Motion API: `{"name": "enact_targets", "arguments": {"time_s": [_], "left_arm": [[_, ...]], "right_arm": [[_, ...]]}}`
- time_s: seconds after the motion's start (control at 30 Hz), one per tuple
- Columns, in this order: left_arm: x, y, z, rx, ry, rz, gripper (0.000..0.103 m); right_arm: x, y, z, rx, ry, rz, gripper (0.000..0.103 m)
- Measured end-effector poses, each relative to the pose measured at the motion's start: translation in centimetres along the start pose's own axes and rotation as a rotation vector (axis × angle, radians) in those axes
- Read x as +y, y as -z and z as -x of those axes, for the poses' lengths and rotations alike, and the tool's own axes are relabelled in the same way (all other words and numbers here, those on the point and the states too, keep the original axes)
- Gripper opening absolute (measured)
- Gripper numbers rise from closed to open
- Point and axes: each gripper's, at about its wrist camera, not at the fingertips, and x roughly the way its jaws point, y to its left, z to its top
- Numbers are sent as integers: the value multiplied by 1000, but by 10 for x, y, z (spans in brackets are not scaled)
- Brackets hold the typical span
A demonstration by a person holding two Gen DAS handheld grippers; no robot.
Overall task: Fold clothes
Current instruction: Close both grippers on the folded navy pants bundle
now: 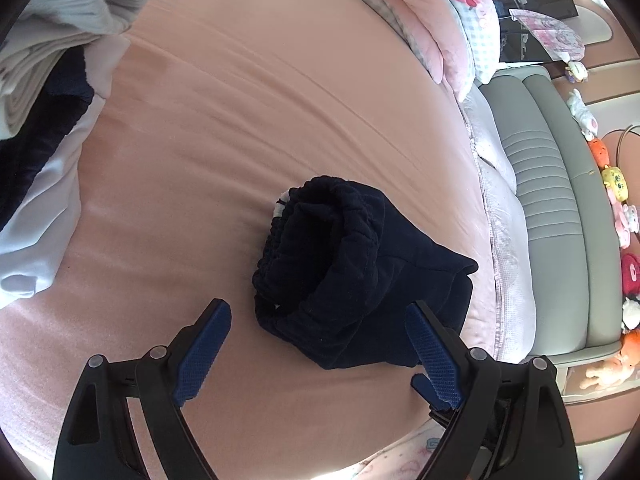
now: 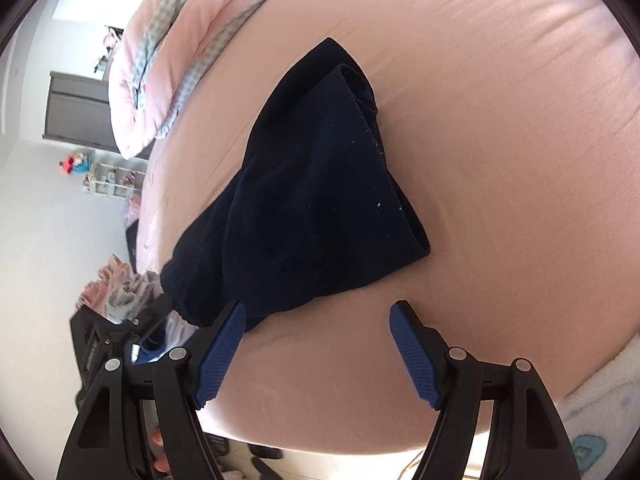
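A dark navy garment (image 1: 352,276) lies folded into a compact bundle on the pink bed sheet (image 1: 240,128), its elastic waistband turned up toward the far side. My left gripper (image 1: 320,312) hovers open just in front of it, blue pads spread on either side of the bundle's near edge. In the right wrist view the same navy garment (image 2: 312,196) lies stretched diagonally, hem toward the upper right. My right gripper (image 2: 318,312) is open too, its left fingertip close against the cloth's near edge, with nothing held.
A heap of unfolded clothes (image 1: 44,92), white, grey and navy, sits at the left of the bed. A pink checked duvet (image 1: 448,24) is bunched at the far end. A grey padded bed frame (image 1: 548,200) with soft toys runs along the right.
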Motion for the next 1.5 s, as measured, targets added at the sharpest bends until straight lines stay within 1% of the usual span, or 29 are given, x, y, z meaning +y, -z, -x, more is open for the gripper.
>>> {"name": "enact_targets", "arguments": {"time_s": [0.17,0.33,0.5,0.53,0.57,0.67,0.77,0.93,0.97,1.0,1.03,1.13,1.2,1.23,1.27,1.3,1.37,1.4,1.43,1.5], "left_arm": [[-3,-10,-6,7,-6,-20,89],[-2,-20,-15,19,-8,-19,89],[-6,-26,-23,26,-14,-27,89],[-7,-27,-24,28,-12,-29,89],[-8,-28,-26,31,-10,-28,89],[-9,-28,-29,38,-9,-20,90],[-10,-27,-32,38,-27,-15,90],[-8,-23,-34,40,-32,-29,90],[-6,-22,-35,35,-14,-25,94],[-5,-21,-36,23,14,-27,101],[-4,-19,-36,11,42,-28,103],[-3,-16,-35,-11,45,-37,103],[0,-12,-33,-29,52,-29,103],[3,-11,-32,-38,65,-19,103],[5,-11,-31,-48,77,-8,103],[8,-11,-30,-58,97,13,103],[13,-13,-29,-67,127,44,103],[15,-14,-29,-68,137,53,103],[16,-16,-29,-68,146,61,103],[10,-16,-30,-54,113,36,103]], "right_arm": [[-14,-10,-13,-25,-122,-156,74],[-24,-17,-18,-49,-179,-237,74],[-22,-23,-16,-70,-185,-235,75],[-22,-24,-15,-76,-184,-233,76],[-20,-25,-15,-83,-187,-229,80],[-15,-28,-17,-110,-187,-212,83],[-13,-36,-20,-132,-194,-219,85],[-11,-49,-25,-168,-210,-232,85],[-11,-52,-26,-176,-216,-232,85],[-10,-54,-28,-174,-211,-229,85],[-10,-56,-30,-172,-205,-224,85],[-8,-55,-30,-165,-192,-186,85],[-10,-52,-29,-171,-201,-168,84],[-11,-52,-29,-175,-204,-166,81],[-13,-51,-29,-174,-191,-167,74],[-14,-51,-29,-172,-176,-168,71],[-19,-50,-28,-169,-146,-176,57],[-24,-49,-28,-169,-128,-192,37],[-30,-48,-28,-169,-110,-210,21],[-39,-46,-27,-173,-153,-210,17]]}}
